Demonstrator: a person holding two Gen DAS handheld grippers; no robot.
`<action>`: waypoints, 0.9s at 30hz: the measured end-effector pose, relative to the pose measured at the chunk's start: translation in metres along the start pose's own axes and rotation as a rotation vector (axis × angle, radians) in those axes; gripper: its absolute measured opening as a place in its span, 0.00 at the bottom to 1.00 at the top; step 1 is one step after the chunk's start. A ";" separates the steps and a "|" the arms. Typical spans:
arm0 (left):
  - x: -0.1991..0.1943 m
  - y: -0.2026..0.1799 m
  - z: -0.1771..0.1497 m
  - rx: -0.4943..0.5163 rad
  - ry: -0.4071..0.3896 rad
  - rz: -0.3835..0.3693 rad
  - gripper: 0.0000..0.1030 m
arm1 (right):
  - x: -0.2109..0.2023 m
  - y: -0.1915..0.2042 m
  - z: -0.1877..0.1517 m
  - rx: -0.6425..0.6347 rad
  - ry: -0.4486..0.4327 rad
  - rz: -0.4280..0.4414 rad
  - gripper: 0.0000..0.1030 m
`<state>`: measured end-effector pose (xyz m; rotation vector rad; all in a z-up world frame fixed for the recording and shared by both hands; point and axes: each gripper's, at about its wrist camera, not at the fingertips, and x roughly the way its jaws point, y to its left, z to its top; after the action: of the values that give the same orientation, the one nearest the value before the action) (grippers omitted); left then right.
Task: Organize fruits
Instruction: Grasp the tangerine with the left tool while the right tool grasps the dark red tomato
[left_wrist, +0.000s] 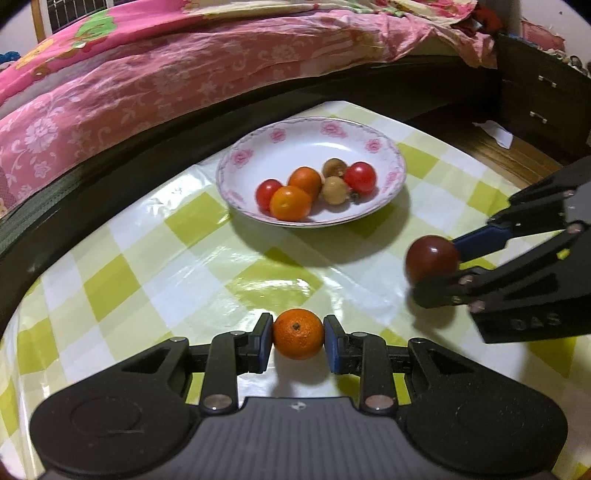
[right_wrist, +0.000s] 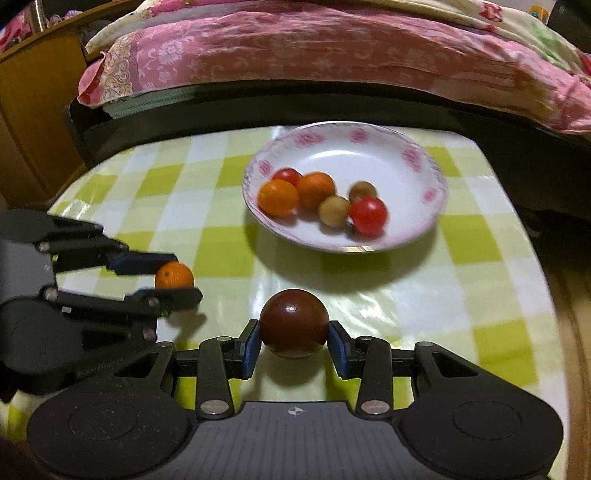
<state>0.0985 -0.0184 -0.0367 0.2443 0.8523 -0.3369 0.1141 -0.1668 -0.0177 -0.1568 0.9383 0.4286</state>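
Left wrist view: my left gripper (left_wrist: 298, 334) has its blue pads pressed on either side of a small round orange tangerine (left_wrist: 298, 334), stem scar facing up, just above the glossy green-and-white checked tablecloth (left_wrist: 147, 258). In the right wrist view, my right gripper (right_wrist: 294, 334) is clamped the same way on a smooth, dark reddish-brown round fruit (right_wrist: 294, 322).

Beyond both, near the bed with the pink floral quilt (left_wrist: 129, 74), sits the white shallow plate with a pink flower rim (left_wrist: 332, 127), already holding two orange fruits, two red ones and two pale brown ones.

I judge this the carry step: both pieces picked, neither delivered. Next I need to bring each over the plate's bare white part, lower it gently, and open only when it rests, or it will roll.
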 end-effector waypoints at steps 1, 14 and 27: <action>0.000 -0.003 0.000 0.007 0.002 -0.003 0.36 | -0.004 -0.001 -0.003 -0.003 0.005 -0.010 0.33; 0.010 -0.020 -0.006 0.056 0.035 -0.008 0.37 | 0.000 -0.004 -0.021 0.018 0.008 -0.042 0.34; 0.009 -0.018 -0.005 0.050 0.033 -0.016 0.37 | 0.002 -0.006 -0.021 0.028 -0.007 -0.029 0.34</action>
<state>0.0931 -0.0347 -0.0481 0.2906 0.8794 -0.3707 0.1022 -0.1778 -0.0322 -0.1435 0.9338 0.3886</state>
